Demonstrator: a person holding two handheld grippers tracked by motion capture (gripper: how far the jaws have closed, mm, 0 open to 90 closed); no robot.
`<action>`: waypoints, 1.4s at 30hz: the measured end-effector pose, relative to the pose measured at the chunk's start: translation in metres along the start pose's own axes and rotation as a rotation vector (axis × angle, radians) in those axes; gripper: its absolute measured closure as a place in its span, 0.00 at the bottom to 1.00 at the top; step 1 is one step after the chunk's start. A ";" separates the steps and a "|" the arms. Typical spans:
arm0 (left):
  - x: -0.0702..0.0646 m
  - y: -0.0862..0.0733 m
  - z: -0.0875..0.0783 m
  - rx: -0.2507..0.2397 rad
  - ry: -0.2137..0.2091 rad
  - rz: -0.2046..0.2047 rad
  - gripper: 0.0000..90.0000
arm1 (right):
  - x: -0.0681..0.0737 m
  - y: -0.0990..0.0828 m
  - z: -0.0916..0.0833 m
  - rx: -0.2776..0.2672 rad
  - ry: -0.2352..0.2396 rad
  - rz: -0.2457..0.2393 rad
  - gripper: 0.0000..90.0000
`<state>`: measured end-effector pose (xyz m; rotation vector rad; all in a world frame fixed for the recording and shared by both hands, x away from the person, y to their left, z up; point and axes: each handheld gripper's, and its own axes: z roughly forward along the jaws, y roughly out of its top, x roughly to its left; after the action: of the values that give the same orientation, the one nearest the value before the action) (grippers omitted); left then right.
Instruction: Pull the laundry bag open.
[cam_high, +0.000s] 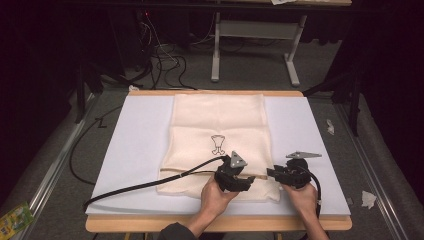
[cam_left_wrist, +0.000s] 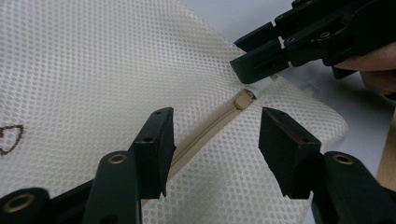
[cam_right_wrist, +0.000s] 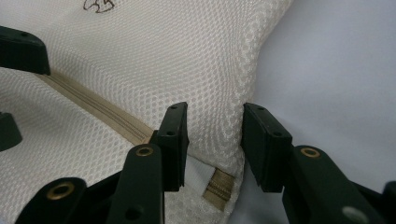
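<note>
Cream mesh bag (cam_high: 218, 140) lies flat on white sheet (cam_high: 135, 145). Left gripper (cam_left_wrist: 215, 135) spread, straddling zipper (cam_left_wrist: 205, 133). Right gripper (cam_right_wrist: 212, 140) grasps bag's corner fold.

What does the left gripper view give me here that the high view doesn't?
Left gripper view alone: the zipper slider at the zipper's end, just ahead of the open left gripper, with the right gripper at the bag's edge beside it.
High view alone: the whole table, and the trailing cable.
Both: the mesh bag, its printed mark and both grippers.
</note>
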<state>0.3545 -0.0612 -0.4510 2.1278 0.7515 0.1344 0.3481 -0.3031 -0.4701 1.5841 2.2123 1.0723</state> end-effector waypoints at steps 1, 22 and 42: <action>0.001 -0.001 0.002 0.006 0.003 0.002 0.51 | 0.000 0.000 0.000 0.003 0.002 -0.001 0.71; -0.022 0.004 0.036 0.061 -0.048 0.043 0.64 | 0.016 0.003 -0.013 -0.066 -0.003 -0.136 0.98; -0.021 0.008 0.042 0.041 -0.109 0.061 0.79 | 0.020 0.007 -0.015 -0.077 0.008 -0.140 0.98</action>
<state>0.3553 -0.1053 -0.4679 2.1785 0.6305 0.0350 0.3366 -0.2907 -0.4500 1.3732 2.2214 1.1110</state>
